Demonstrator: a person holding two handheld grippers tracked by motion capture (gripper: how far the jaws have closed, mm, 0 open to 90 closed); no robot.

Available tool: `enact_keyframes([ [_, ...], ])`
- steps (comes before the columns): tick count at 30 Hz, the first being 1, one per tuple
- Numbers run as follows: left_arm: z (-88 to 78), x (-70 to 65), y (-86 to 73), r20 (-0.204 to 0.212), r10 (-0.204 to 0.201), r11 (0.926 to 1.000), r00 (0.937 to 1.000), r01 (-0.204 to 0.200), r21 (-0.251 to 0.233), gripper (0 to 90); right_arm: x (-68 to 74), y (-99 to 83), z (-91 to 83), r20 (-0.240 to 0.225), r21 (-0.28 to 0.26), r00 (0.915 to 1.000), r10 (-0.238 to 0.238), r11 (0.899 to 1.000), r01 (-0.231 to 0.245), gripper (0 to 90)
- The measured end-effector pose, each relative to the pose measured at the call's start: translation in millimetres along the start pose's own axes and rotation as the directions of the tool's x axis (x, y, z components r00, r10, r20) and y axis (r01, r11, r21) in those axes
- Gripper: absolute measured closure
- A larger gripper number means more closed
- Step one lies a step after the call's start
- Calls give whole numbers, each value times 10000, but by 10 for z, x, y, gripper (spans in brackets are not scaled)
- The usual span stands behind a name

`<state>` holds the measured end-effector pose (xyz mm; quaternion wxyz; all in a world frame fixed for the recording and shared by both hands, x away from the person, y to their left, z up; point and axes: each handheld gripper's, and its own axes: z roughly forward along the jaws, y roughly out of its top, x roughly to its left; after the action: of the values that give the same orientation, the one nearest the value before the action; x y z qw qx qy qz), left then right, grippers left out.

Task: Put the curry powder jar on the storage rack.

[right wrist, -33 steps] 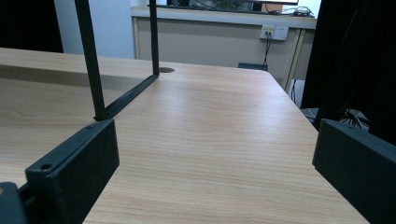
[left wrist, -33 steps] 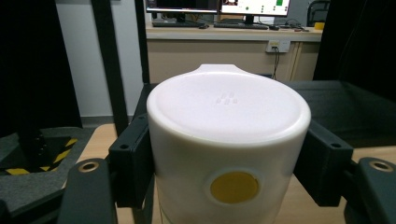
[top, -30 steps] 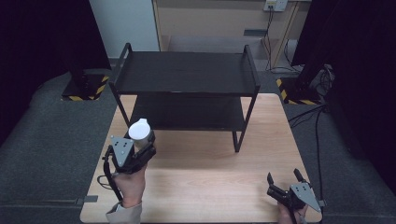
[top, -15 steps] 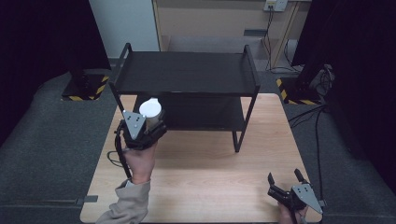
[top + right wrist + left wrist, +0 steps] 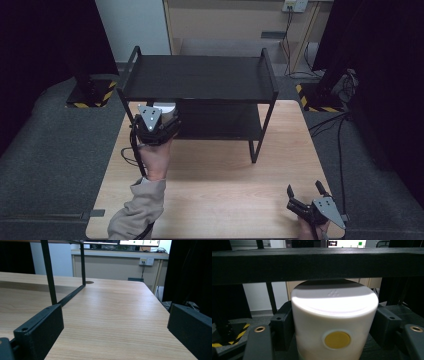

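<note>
A white round container (image 5: 334,322) with a yellow dot on its side sits clamped between the black jaws of my left gripper (image 5: 159,125), which is shut on it. In the high view the white container (image 5: 164,107) peeks out at the front left of the black two-tier shelf (image 5: 200,80), just under the top tier's front edge. In the left gripper view the top tier's black bar (image 5: 317,263) runs right above the container's lid. My right gripper (image 5: 305,192) rests open near the table's front right corner, with nothing between its jaws.
The wooden table (image 5: 220,190) stretches in front of the shelf. The shelf's front right leg (image 5: 256,145) stands on it; in the right gripper view a thin black leg (image 5: 48,272) rises at the left. Black curtains and hazard-striped bases (image 5: 90,97) flank the table.
My left gripper has carried the white container forward and slightly up, from the table's left part to the shelf's front left, under the top tier. The right gripper has stayed put.
</note>
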<state>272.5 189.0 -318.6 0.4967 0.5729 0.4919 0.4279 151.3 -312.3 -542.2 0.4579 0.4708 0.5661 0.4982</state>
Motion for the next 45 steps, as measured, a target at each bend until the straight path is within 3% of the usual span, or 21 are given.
enact_keyframes([
  [10,204,10,34,-110,30,9999,9999,-29,154,298,5,-7,3,166,-55,9998,89,9999,-89,6],
  [21,352,-15,-69,-435,150,9999,9989,-147,83,299,-14,-28,-5,156,-204,9995,270,9994,-267,6],
  [39,407,84,-161,-303,-110,9998,9995,104,-187,289,-10,-21,3,227,-163,9992,333,9993,-329,6],
  [41,403,97,-193,-208,-60,9992,9998,51,-390,248,-10,-17,4,227,-145,9991,344,9993,-341,6],
  [45,395,153,-234,207,-66,9978,9998,80,-663,52,-8,-16,5,236,-137,9991,341,9993,-338,6],
])
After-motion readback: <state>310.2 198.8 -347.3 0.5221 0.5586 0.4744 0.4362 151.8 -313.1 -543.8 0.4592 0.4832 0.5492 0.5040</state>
